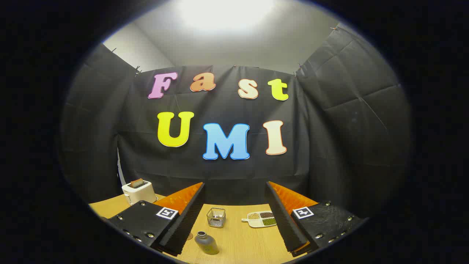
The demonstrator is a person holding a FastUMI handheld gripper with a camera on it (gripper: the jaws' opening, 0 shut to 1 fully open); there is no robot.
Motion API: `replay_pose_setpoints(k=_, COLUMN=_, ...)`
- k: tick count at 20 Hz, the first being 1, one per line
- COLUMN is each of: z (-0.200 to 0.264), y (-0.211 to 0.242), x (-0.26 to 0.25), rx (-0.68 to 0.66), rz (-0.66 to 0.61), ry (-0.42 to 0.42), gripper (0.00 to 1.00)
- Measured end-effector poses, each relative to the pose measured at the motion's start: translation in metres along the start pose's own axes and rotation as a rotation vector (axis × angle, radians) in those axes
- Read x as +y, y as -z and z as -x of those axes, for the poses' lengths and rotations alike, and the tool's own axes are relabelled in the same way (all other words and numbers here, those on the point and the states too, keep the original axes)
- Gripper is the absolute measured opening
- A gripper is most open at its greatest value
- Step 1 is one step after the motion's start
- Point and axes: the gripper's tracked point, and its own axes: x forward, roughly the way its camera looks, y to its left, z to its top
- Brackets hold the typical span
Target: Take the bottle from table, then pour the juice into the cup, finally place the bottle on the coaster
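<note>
A grey bottle (206,243) with a dark open neck stands upright on the wooden table (238,238), between my two fingers and closer to the left one. My gripper (234,190) hangs above the table, open wide, with nothing between its fingers. Next to the left finger, a small round brown edge (189,236) shows on the table; I cannot tell whether it is the coaster.
Beyond the bottle stands a small wire basket (215,217) with something dark inside. To its right lies a white divided dish (261,219) with grains. A white toaster (139,191) with a slice in it sits at the far left by the booth wall.
</note>
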Motion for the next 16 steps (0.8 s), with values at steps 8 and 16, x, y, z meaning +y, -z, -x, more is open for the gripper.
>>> replay_pose_setpoints(k=8, z=-0.001, y=0.006, x=0.006, rx=0.004, rz=-0.006, ry=-0.025, gripper=0.98)
replay_pose_setpoints(k=16, z=-0.002, y=0.019, x=0.017, rx=0.009, rz=-0.017, ry=-0.056, gripper=0.98)
